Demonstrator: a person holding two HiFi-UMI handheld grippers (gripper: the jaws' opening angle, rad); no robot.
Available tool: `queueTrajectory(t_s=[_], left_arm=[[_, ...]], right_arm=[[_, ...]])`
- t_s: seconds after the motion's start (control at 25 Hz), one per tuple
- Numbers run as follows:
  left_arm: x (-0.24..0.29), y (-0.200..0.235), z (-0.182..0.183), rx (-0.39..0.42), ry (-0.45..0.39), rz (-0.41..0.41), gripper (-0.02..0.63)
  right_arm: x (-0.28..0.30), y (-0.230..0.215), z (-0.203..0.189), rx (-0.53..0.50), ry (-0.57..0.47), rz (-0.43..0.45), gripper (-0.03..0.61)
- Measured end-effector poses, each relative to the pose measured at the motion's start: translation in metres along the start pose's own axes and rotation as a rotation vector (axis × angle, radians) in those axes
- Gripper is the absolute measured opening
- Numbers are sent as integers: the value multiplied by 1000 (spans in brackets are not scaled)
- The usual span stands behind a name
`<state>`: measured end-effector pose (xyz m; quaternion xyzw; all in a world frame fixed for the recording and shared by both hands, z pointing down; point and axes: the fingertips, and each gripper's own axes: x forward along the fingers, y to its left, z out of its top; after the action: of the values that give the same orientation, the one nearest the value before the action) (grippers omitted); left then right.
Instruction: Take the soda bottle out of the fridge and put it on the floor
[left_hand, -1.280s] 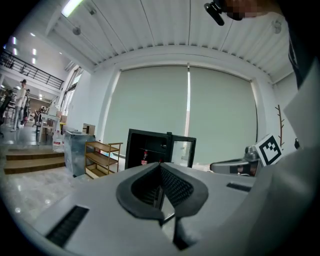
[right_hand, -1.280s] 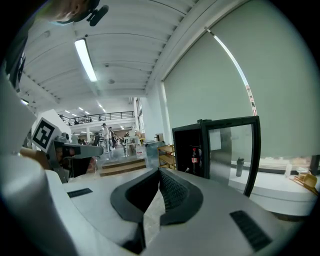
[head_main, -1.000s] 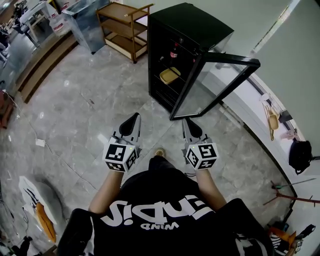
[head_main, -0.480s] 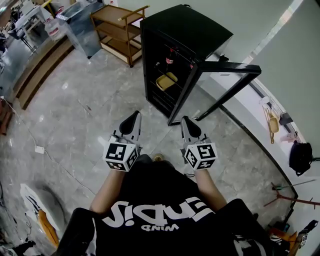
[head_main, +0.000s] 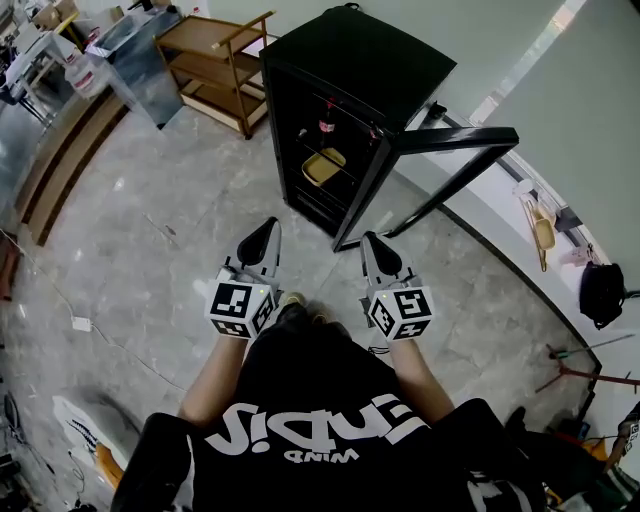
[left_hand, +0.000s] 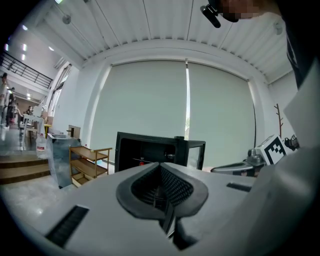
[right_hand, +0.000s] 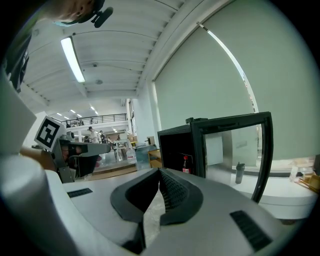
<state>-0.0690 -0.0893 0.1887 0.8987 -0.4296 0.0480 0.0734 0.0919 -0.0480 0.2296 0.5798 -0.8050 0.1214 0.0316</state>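
Note:
A black fridge (head_main: 360, 70) stands ahead with its glass door (head_main: 455, 150) swung open to the right. The soda bottle (head_main: 327, 118), dark with a red label, stands upright on an upper shelf inside; it also shows small in the right gripper view (right_hand: 186, 164) and as a red speck in the left gripper view (left_hand: 142, 163). A yellow dish (head_main: 322, 167) lies on a lower shelf. My left gripper (head_main: 264, 236) and right gripper (head_main: 371, 246) are held side by side in front of me, short of the fridge. Both are shut and empty (left_hand: 161, 166) (right_hand: 159, 172).
A wooden shelf cart (head_main: 215, 60) and a grey metal cabinet (head_main: 135, 50) stand left of the fridge. A white ledge (head_main: 510, 240) runs along the right wall behind the open door, with a small flask (right_hand: 240, 173) on it. A black bag (head_main: 600, 295) lies farther right.
The fridge has drawn nearer and slid left in the head view as the person walks towards it. Both grippers keep their pose, shut.

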Motion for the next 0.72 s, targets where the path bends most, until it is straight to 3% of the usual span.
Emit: queueTrajectory(t_s=[0.48,0.72], left_arm=[[63,54,-4,2,29,-100,6],[86,67,-12,-2,46,-108,7]], right_arm=[[60,-7,-4,37,5,-92,23],[79,-12,-6,48,12,-97,23]])
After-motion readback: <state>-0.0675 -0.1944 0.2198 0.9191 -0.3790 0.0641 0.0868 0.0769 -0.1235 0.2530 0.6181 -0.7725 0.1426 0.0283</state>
